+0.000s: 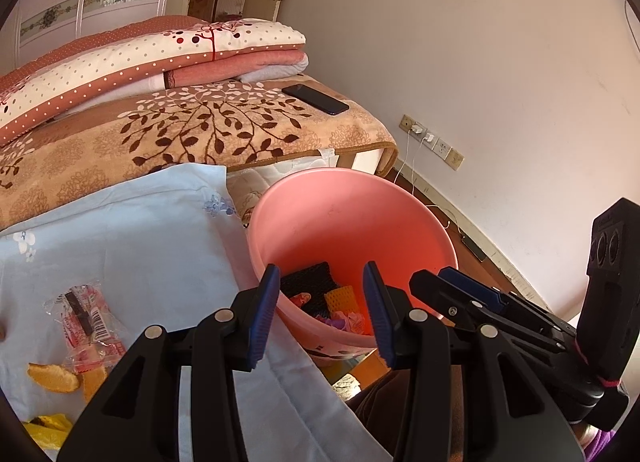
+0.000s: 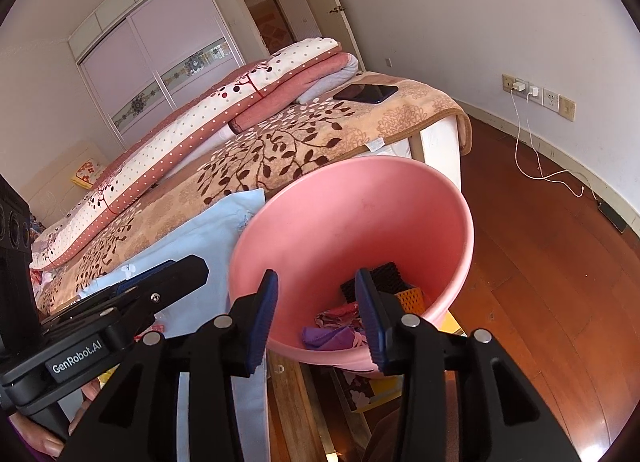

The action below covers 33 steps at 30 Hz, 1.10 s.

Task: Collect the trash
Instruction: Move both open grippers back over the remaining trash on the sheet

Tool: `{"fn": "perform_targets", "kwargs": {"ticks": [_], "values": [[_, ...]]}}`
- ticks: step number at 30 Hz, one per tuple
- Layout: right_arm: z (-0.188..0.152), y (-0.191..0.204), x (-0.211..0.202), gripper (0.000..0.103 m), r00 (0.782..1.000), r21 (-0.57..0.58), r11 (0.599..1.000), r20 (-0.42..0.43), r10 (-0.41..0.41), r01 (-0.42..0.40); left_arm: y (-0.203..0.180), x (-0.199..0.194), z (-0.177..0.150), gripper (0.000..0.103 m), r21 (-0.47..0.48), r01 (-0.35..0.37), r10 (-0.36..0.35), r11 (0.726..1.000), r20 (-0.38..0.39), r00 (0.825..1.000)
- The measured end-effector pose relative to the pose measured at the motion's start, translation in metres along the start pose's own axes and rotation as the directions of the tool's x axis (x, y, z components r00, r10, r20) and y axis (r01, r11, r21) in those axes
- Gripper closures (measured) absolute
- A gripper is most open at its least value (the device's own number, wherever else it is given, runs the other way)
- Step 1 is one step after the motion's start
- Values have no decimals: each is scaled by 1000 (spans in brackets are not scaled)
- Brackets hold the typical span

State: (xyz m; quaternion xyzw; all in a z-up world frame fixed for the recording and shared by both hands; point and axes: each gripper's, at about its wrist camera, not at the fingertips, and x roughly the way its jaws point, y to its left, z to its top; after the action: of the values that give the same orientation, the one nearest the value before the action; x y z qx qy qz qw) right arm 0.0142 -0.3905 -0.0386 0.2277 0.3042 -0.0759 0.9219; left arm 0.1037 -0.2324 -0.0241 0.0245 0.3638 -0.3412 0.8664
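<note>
1. Two tools over the round pink plastic bin (image 1: 352, 214): my left tool (image 1: 320, 314) and right tool (image 2: 316, 314) both have jaws apart, nothing between them.
2. Reads as drop step done; crumpled wrappers and foam netting (image 2: 332, 326) sit in the bin bottom.
3. Next: swing left to the clear red-printed snack wrapper (image 1: 86, 318) and orange peel pieces (image 1: 54, 376) on the pale blue sheet (image 1: 140, 246), then pinch flat.

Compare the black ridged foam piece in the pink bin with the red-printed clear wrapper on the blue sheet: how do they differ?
The black ridged foam piece is opaque and dark; the red-printed clear plastic wrapper is see-through, with a barcode. The foam piece already lies inside the pink plastic bin; the wrapper lies on the pale blue sheet, not yet collected. The foam looks thick and ribbed, the wrapper thin and crumpled. Both are trash.
</note>
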Motion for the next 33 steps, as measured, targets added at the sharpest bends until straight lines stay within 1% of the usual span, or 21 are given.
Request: {"fn": "perform_targets", "kwargs": {"ticks": [5,12,17,20,22,25,29,33], "values": [[0,12,-3,63,1000,-18,1000,6,16,-16,1,-21,-6,59,47,-46,44,998,50,998],[-3,34,-10,63,999,-74,997,12,36,-35,16,-43,-12,59,11,-54,53,998,63,997],[-6,51,-19,63,998,-115,993,56,18,-11,32,-60,-17,59,-18,-73,75,997,79,994],[-9,60,-20,63,998,-131,991,64,-3,11,47,-73,-21,59,-46,-90,93,995,91,991],[-11,64,-19,53,998,-131,991,61,-7,15,57,-83,-26,59,-67,-102,108,992,97,989],[-13,72,-17,52,999,-147,989,37,8,-3,75,-99,-32,59,-95,-129,139,987,109,984],[-18,84,-15,52,999,-159,987,34,38,-32,104,-119,-45,59,-145,-167,184,975,112,977],[-25,99,-8,52,998,-197,978,-12,66,-68,133,-136,-62,59,-200,-214,237,956,98,967]]}}
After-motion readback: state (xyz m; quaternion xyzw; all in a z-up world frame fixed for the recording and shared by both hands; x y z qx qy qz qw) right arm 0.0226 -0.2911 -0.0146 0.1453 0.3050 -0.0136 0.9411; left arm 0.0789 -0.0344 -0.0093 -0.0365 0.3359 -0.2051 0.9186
